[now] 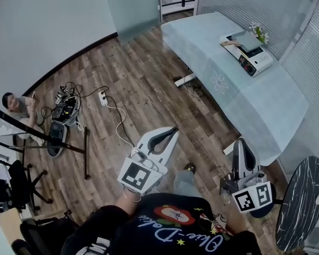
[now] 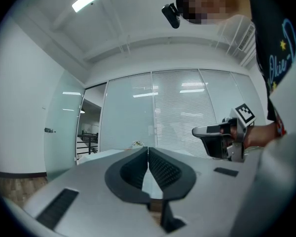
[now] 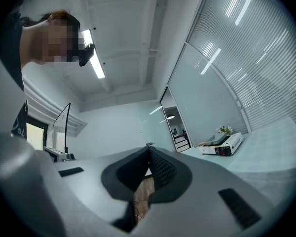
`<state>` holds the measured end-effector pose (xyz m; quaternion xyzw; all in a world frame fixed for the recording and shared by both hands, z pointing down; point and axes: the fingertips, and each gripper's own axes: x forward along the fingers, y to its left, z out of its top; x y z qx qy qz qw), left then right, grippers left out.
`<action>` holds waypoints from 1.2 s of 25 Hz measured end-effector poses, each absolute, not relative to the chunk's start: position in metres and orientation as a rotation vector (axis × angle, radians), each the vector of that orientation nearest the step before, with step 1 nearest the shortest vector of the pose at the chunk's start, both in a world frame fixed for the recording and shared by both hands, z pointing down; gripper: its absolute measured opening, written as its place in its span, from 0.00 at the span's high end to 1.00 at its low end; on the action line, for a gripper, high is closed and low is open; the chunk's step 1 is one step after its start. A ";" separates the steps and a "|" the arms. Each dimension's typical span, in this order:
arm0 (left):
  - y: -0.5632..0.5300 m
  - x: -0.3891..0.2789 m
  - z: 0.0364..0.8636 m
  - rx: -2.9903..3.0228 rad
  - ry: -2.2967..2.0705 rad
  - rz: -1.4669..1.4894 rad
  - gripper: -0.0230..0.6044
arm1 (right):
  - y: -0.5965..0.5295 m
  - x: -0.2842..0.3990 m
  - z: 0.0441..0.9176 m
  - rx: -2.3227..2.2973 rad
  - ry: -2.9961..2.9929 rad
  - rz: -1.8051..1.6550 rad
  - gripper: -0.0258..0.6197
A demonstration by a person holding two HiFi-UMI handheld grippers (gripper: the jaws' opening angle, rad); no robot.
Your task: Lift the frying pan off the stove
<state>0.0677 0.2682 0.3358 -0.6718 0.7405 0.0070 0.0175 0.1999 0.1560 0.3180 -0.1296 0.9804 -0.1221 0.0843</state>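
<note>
Well beyond both claws, the frying pan (image 1: 249, 38) sits on the stove (image 1: 255, 61); left claw (image 1: 173, 131) and right claw (image 1: 241, 142) are pressed together, empty. Probably stiff and heavyish: take its handle (image 1: 229, 43).

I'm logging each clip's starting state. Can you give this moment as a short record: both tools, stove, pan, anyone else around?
left tool: shut, empty
right tool: shut, empty
stove: white, on the cloth-covered table, far from both tools
pan: grey, on the stove, untouched
other person: sitting on the floor at the head view's left
</note>
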 end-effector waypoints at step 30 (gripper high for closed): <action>0.098 0.007 0.344 -1.932 2.474 -0.114 0.95 | -0.048 0.137 0.336 -0.239 2.854 -0.581 0.96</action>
